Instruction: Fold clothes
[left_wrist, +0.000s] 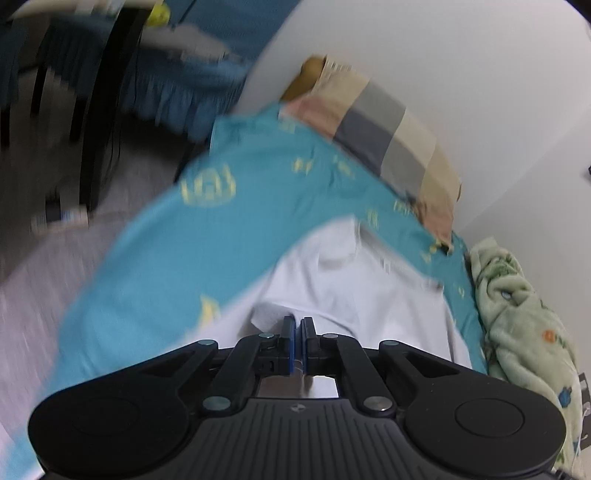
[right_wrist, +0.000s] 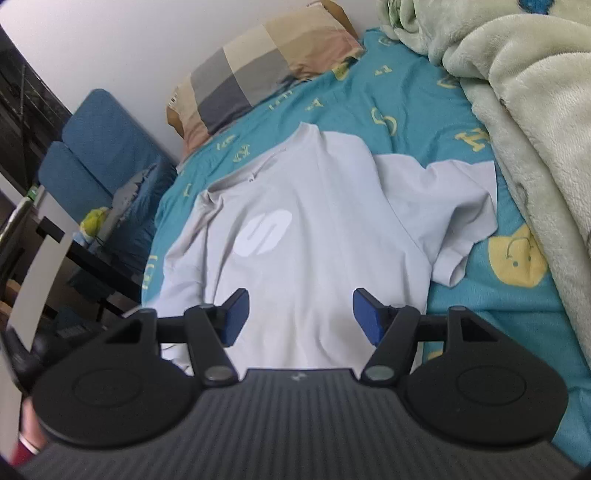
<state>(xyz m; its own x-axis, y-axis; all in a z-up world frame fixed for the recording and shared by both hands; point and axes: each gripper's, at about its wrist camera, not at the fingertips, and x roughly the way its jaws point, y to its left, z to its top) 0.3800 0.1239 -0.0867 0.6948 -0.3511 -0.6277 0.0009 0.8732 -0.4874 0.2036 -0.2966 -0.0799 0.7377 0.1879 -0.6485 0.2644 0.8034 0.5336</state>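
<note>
Jaws of left gripper (left_wrist: 298, 325) clench pale grey cotton T-shirt's (right_wrist: 314, 229) edge; right gripper (right_wrist: 299, 314) hovers released above it on teal bed sheet (right_wrist: 424, 110).

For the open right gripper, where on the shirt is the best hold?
Probably the loose right sleeve: it lies spread sideways off the shirt toward the blanket, with a free hem. The right gripper could come from the blanket side and pinch that edge.
</note>
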